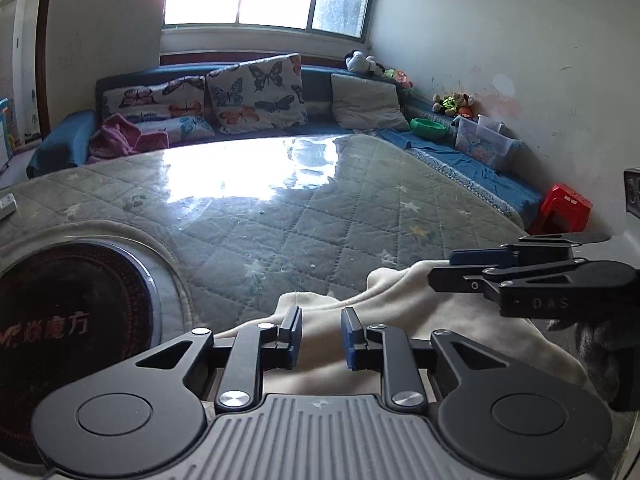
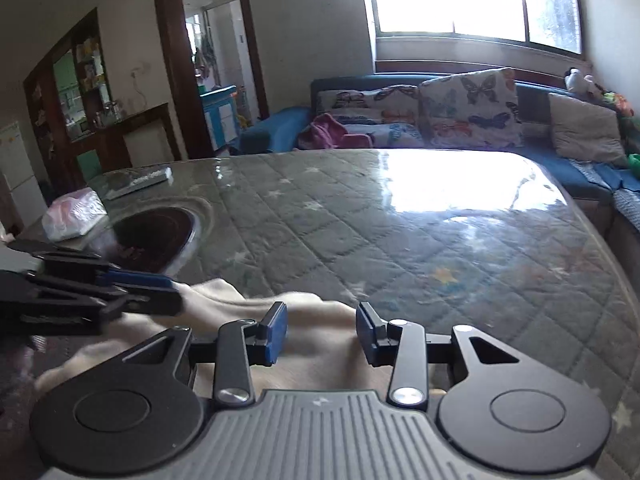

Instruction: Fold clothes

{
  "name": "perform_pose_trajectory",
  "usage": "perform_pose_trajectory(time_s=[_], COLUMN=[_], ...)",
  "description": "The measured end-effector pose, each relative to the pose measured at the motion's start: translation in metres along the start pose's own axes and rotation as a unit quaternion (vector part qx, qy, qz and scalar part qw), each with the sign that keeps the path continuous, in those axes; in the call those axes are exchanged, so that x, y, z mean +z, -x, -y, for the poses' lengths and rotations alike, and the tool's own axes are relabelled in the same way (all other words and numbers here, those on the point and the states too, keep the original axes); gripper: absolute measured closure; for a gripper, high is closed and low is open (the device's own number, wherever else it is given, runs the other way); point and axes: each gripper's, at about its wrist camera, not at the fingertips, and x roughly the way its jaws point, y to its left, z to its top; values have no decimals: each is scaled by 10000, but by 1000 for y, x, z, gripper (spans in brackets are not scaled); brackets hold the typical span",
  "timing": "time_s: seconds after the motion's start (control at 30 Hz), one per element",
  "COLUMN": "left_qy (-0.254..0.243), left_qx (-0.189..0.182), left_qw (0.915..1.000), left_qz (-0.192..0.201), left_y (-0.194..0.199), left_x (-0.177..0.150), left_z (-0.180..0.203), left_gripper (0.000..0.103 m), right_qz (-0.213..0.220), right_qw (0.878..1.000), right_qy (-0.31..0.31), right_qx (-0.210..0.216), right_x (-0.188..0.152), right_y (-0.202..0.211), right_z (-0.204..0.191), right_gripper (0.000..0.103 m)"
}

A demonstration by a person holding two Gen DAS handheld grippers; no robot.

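- My left gripper (image 1: 320,334) points forward and down over the near edge of the cream garment (image 1: 400,308); its blue pads (image 1: 295,334) stand apart with a gap between them, and the fleecy cloth lies under and ahead of that gap; I see no pad pressing on it, so I count this gripper as spread and holding nothing.
- My right gripper (image 2: 321,334) sits the same way over the same cloth, jaws parted a little wider; the fabric runs beneath and between its pads (image 2: 276,334), but nothing shows a pinch; spread, not gripping.
- The two tools are near each other, side by side along one rumpled edge; from the left wrist the right gripper comes in from the right, its tips over the cloth's far fold; I judge I keep them close like this so each can take a point on that edge and lift it as one straight line.
- The garment lies bunched at the near side of the table (image 1: 320,216), on the quilted star-print cover under a glossy clear sheet; most of the table beyond is bare, which I judge leaves room to spread and fold away from me.
- To my left a round dark hotplate (image 1: 68,320) is set into the table, just beside the cloth's working area; a cloth dragged sideways could slide onto it.
- Farther out: a white plastic bag (image 2: 74,216) past the hotplate, butterfly cushions (image 1: 256,92) on the blue sofa, a red stool (image 1: 564,208) by the wall.
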Motion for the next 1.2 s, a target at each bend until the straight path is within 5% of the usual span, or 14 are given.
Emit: perform_pose_trajectory(time_s=[0.27, 1.2], left_qy=[-29, 89], left_qx=[228, -20], left_qw=[9997, 9998], left_qz=[-121, 194], left_y=[-20, 6], left_x=[-2, -4], left_z=[-3, 13], left_gripper=[81, 81], right_qz=[-356, -162], right_qw=[9992, 9975], right_qy=[51, 679], right_qx=[-159, -51], right_x=[2, -4], right_y=[-39, -26], right_z=[-5, -35], right_gripper=[66, 65])
